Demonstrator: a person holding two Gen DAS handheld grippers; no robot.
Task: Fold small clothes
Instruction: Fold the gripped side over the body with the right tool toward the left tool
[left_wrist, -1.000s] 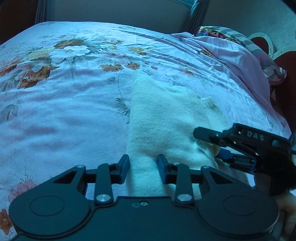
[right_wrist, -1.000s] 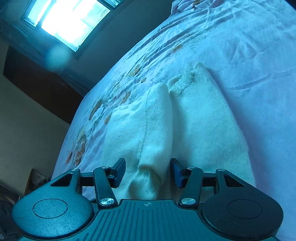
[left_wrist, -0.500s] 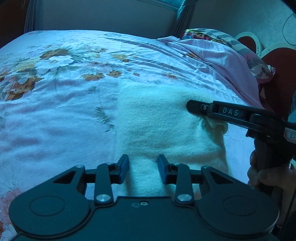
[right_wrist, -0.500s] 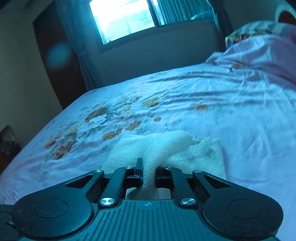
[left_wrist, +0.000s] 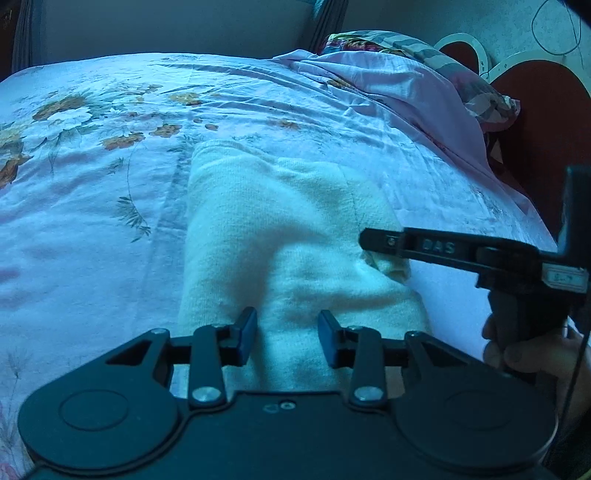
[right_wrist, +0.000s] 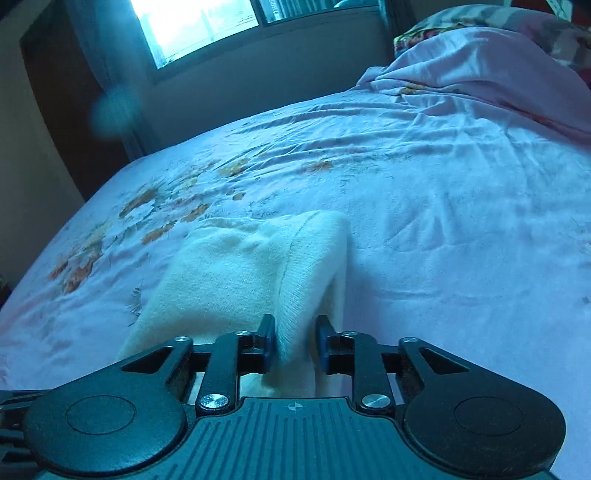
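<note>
A cream knitted garment (left_wrist: 295, 221) lies folded on the floral pink bedsheet (left_wrist: 92, 221). My left gripper (left_wrist: 286, 338) is at its near edge. Its pads press a raised ridge of the cloth, and the jaws are easing open slightly. My right gripper (right_wrist: 294, 339) has a folded flap of the garment (right_wrist: 258, 266) standing between its pads. Its jaws are opening, and the right pad is just off the cloth. In the left wrist view the right gripper (left_wrist: 373, 242) reaches in from the right over the garment's right corner, held by a hand (left_wrist: 535, 354).
A crumpled pink cover and patterned pillow (left_wrist: 406, 74) are heaped at the head of the bed, by a red and white headboard (left_wrist: 535, 110). A bright window (right_wrist: 199, 26) and a dark curtain lie beyond the far side. Bare sheet stretches left of the garment.
The right gripper rolled upright and pinched a fold tight, and has now loosened on it. The sleeve side has been laid over the body. The left gripper shifted sideways, with cloth still between its pads.
</note>
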